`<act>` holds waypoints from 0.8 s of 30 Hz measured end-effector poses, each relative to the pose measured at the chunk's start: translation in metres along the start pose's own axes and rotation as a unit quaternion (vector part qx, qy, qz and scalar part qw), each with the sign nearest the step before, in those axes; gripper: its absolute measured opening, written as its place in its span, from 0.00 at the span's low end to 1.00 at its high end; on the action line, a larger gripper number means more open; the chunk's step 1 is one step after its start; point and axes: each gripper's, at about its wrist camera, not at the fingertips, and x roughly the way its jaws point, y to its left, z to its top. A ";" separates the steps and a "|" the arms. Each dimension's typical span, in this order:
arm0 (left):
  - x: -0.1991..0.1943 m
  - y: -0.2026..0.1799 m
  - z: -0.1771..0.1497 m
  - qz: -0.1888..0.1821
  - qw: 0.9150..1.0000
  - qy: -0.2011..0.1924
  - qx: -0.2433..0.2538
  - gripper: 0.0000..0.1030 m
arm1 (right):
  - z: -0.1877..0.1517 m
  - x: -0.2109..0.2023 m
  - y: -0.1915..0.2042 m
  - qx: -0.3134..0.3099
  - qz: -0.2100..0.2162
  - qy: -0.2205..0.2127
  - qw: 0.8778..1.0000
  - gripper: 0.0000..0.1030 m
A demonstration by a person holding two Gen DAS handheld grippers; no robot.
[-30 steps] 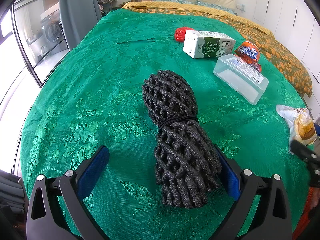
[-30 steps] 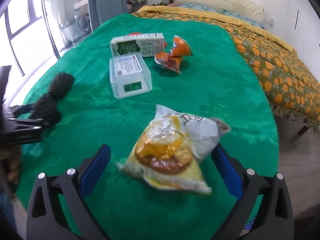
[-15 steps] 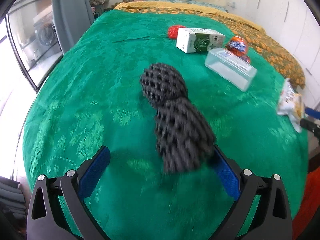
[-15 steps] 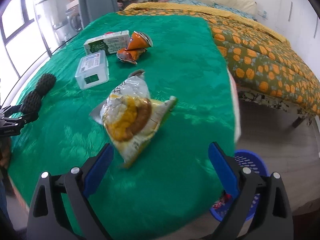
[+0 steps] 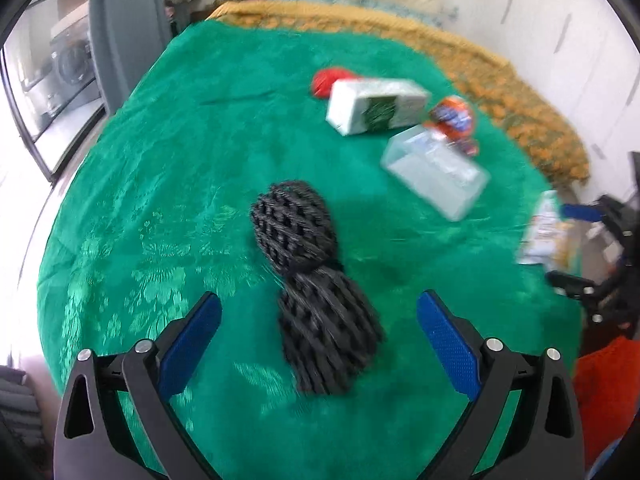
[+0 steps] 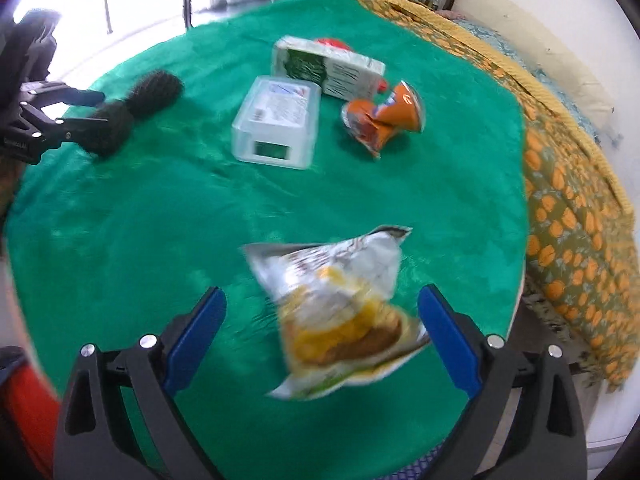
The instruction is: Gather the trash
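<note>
Trash on a green-covered surface: six pieces, two grippers, both with jaws apart.

One black foam net bundle (image 5: 316, 292), tied at the waist, lies between the left gripper (image 5: 319, 336) jaws, which have just been closing a little; neither blue pad touches it. One yellow-and-silver snack bag (image 6: 340, 312) lies between the right gripper (image 6: 322, 338) jaws, which stand wide; whether its corner meets the right pad is unclear in the blur. From the right wrist view, at 12 o'clock of the bag: one clear plastic box (image 6: 278, 122), one green-and-white carton (image 6: 326, 66) beyond it, one red item (image 6: 332, 43) behind the carton. At 1 o'clock: one crushed orange can (image 6: 382, 120). All rest on one green cloth (image 6: 160, 220). One orange-patterned bedspread (image 6: 572, 184) lies at 3 o'clock.
</note>
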 end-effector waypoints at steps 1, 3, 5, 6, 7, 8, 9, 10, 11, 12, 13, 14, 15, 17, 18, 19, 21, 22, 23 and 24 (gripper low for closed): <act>0.007 0.000 0.002 0.006 1.000 0.007 0.000 0.83 | 0.001 0.004 -0.002 0.003 0.000 0.006 1.000 0.83; 0.014 0.001 0.003 0.013 1.000 0.016 -0.003 0.76 | 0.001 0.006 -0.007 0.013 0.000 0.009 1.000 0.57; 0.016 0.001 0.002 0.016 1.000 0.017 0.001 0.70 | -0.002 0.002 -0.011 0.029 0.007 0.005 1.000 0.50; 0.016 -0.001 0.001 0.023 1.000 0.014 0.008 0.64 | -0.004 -0.001 -0.012 0.035 0.009 0.003 0.999 0.47; 0.015 -0.002 0.000 0.026 1.000 0.012 0.013 0.56 | -0.007 -0.004 -0.013 0.041 0.008 0.000 0.999 0.44; 0.015 -0.002 -0.001 0.029 0.999 0.011 0.016 0.52 | -0.008 -0.005 -0.014 0.047 0.009 -0.001 0.999 0.44; 0.013 -0.002 -0.003 0.032 0.999 0.007 0.017 0.45 | -0.010 -0.007 -0.018 0.060 0.015 -0.005 0.998 0.43; 0.011 -0.001 -0.004 0.029 0.999 0.006 0.016 0.42 | -0.013 -0.011 -0.021 0.077 0.023 -0.012 0.997 0.42; 0.009 -0.001 -0.006 0.024 1.000 0.004 0.012 0.41 | -0.016 -0.015 -0.024 0.090 0.030 -0.019 0.995 0.42; 0.006 -0.001 -0.008 0.018 1.000 0.000 0.009 0.39 | -0.020 -0.019 -0.028 0.105 0.038 -0.027 0.993 0.42; 0.003 -0.004 -0.009 0.014 1.000 -0.004 0.008 0.38 | -0.024 -0.024 -0.031 0.122 0.047 -0.036 0.991 0.42; -0.001 -0.006 -0.012 0.012 1.000 -0.008 0.009 0.37 | -0.028 -0.028 -0.034 0.135 0.054 -0.043 0.988 0.42; -0.006 -0.011 -0.014 0.004 1.000 -0.014 0.010 0.36 | -0.032 -0.033 -0.037 0.149 0.064 -0.052 0.985 0.42; -0.013 -0.022 -0.017 -0.011 1.000 -0.022 0.009 0.35 | -0.041 -0.041 -0.044 0.181 0.083 -0.069 0.978 0.42; -0.016 -0.027 -0.019 -0.018 0.999 -0.025 0.010 0.35 | -0.045 -0.044 -0.048 0.198 0.092 -0.077 0.973 0.42; -0.020 -0.036 -0.021 -0.028 0.999 -0.029 0.012 0.35 | -0.050 -0.048 -0.054 0.215 0.103 -0.086 0.967 0.42; -0.026 -0.054 -0.024 -0.044 0.998 -0.036 0.019 0.35 | -0.060 -0.055 -0.064 0.244 0.121 -0.099 0.957 0.42; -0.029 -0.066 -0.024 -0.055 0.997 -0.039 0.024 0.35 | -0.067 -0.060 -0.071 0.260 0.129 -0.107 0.951 0.42; -0.031 -0.076 -0.024 -0.063 0.997 -0.041 0.028 0.35 | -0.075 -0.065 -0.079 0.276 0.134 -0.115 0.945 0.42; -0.035 -0.092 -0.024 -0.077 0.995 -0.044 0.036 0.35 | -0.080 -0.068 -0.085 0.286 0.137 -0.120 0.941 0.42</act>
